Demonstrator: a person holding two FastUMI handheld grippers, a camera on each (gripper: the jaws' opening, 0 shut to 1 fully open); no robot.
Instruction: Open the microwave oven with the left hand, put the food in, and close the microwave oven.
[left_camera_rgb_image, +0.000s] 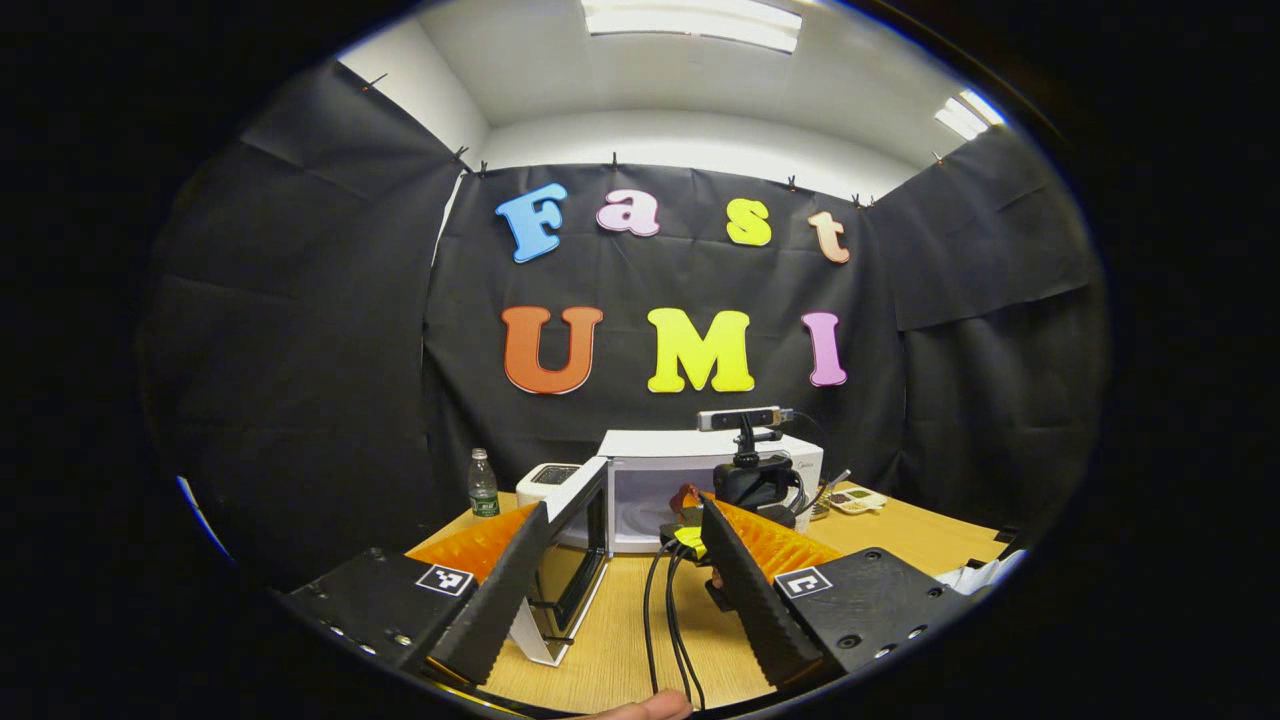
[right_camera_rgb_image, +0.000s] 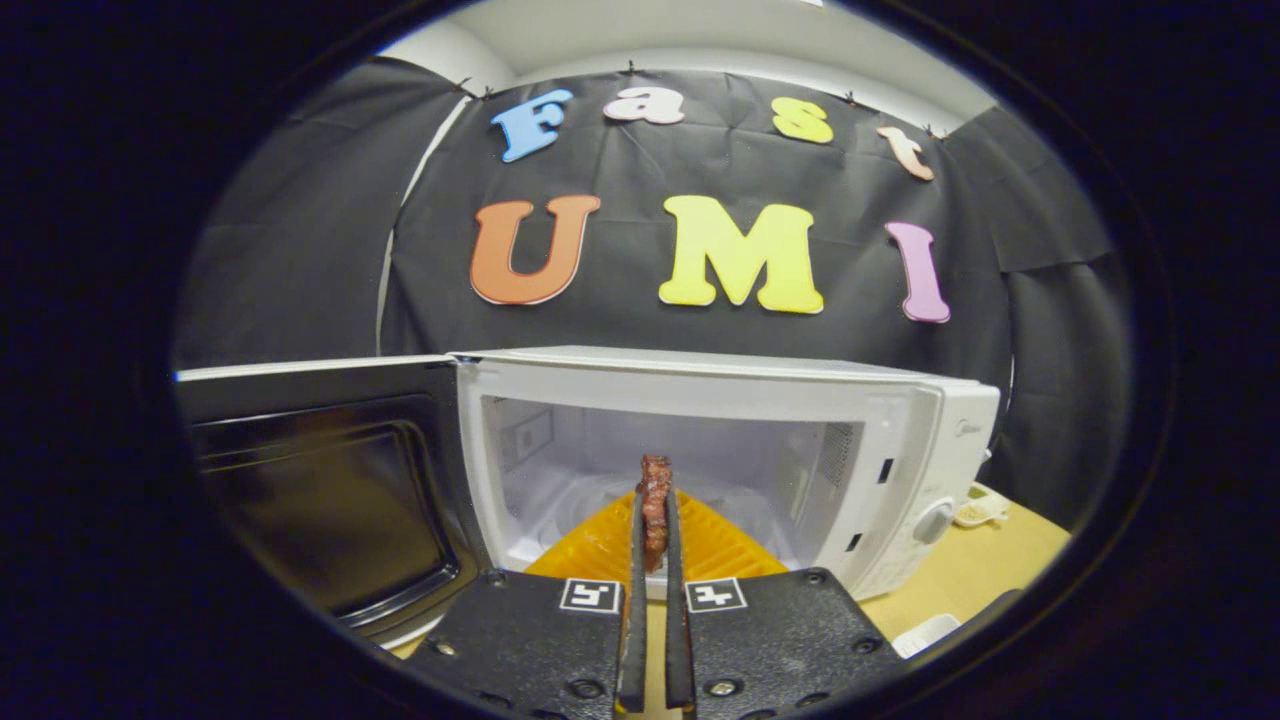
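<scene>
My right gripper (right_camera_rgb_image: 655, 560) pinched a reddish-brown meat slice (right_camera_rgb_image: 655, 500) before the open white microwave (right_camera_rgb_image: 900, 440); my left gripper (left_camera_rgb_image: 625, 590) was spread.

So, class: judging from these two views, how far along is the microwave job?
Done: the microwave door stands open. In hand: the right hand-held gripper is shut on the food, just in front of the cavity. The left hand-held gripper is open. Left: placing the food inside and closing the door.

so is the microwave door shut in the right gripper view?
No, the microwave door is swung wide open to the left, and the right gripper holds the food in front of the lit cavity.
</scene>
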